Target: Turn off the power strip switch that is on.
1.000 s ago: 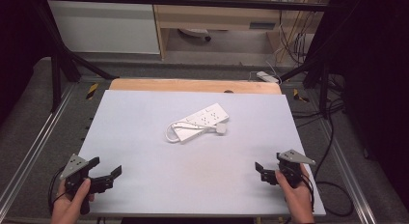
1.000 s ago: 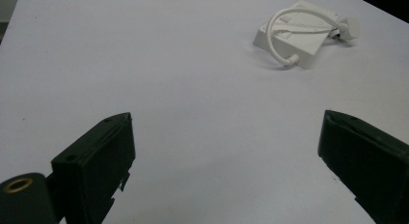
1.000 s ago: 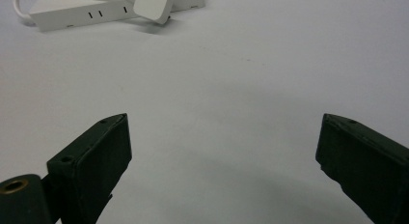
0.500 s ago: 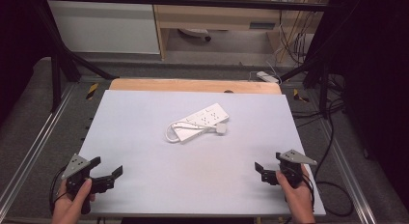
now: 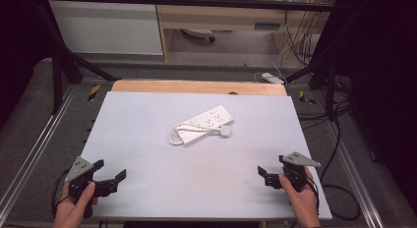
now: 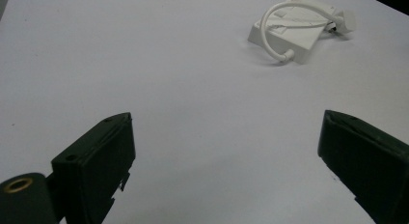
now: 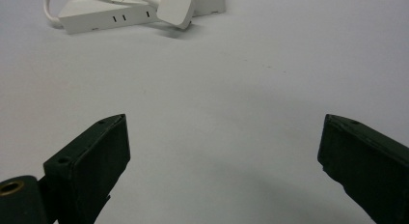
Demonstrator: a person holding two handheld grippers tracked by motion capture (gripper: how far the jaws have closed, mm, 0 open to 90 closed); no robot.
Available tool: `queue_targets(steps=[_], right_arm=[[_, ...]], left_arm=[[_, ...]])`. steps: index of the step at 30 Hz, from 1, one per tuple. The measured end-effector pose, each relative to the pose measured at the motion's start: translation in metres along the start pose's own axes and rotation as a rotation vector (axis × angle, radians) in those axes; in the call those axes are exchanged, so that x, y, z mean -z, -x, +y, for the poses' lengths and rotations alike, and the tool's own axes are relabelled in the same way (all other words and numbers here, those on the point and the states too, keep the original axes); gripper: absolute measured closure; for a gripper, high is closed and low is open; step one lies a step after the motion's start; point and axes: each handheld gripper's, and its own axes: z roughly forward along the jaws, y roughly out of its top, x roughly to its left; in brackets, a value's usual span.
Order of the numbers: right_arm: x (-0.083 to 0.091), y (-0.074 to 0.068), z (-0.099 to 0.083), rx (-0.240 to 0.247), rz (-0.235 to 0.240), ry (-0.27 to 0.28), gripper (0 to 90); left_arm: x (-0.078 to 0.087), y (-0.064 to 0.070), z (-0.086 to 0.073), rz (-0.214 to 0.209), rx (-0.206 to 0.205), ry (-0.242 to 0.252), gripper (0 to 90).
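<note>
Well ahead of your left claw [image 5: 109,170] and your right claw [image 5: 270,169], both released and holding nothing, the white power strip [image 5: 204,125] lay untouched mid-counter [image 5: 147,139], so by my reading you had everything left to do.

Materials & finish
Power strip [image 5: 204,124]: smooth white plastic, slight gloss. Table [image 5: 147,139]: matt pale sheet, bare wood strip [image 5: 196,87] at 12 o'clock. Gripper jaws: matt black plastic.

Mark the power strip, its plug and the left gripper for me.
power strip [image 5: 209,121]: high view, socket face.
plug [image 7: 175,7]: right gripper view, white body.
left gripper [image 5: 109,172]: high view, between the open jaws.
</note>
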Motion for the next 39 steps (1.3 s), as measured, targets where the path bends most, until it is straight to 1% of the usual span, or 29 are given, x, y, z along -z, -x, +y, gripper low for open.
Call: queue_targets(steps=[2,7,9,15,23,27,29,31,33,34,39], right_arm=[[0.0,-0.001,0.0,0.002,0.005,-0.006,4.2],[-0.001,-0.003,0.001,0.014,0.012,-0.008,4.1],[-0.001,-0.004,0.001,0.01,0.016,-0.007,4.1],[-0.001,-0.005,0.002,0.006,0.029,0.001,4.3],[-0.003,-0.012,0.006,0.028,0.052,0.005,4.4],[-0.003,-0.015,0.012,0.038,0.06,0.009,4.4],[-0.001,-0.017,0.021,0.039,0.058,0.028,4.1],[0.0,-0.019,0.023,0.039,0.066,0.029,3.8],[0.0,-0.021,0.028,0.049,0.07,0.032,3.8],[0.0,-0.022,0.032,0.061,0.076,0.028,3.8],[-0.003,-0.024,0.034,0.057,0.087,0.021,3.7]], left_arm=[[0.0,0.001,0.0,-0.003,0.002,0.002,6.0],[-0.002,0.002,0.0,-0.004,-0.019,-0.006,6.0],[-0.002,0.003,0.0,-0.005,-0.025,-0.01,6.0],[-0.002,0.003,0.0,-0.004,-0.027,-0.01,6.0],[-0.003,0.004,0.0,-0.004,-0.029,-0.016,6.0],[-0.003,0.004,0.0,-0.005,-0.026,-0.017,6.0],[-0.003,0.004,0.0,-0.006,-0.028,-0.018,6.0],[-0.003,0.004,0.0,-0.005,-0.027,-0.019,6.0],[-0.003,0.004,0.0,-0.005,-0.026,-0.02,6.0],[-0.003,0.004,0.0,-0.006,-0.026,-0.02,6.0],[-0.004,0.004,-0.001,-0.007,-0.023,-0.021,6.0]])
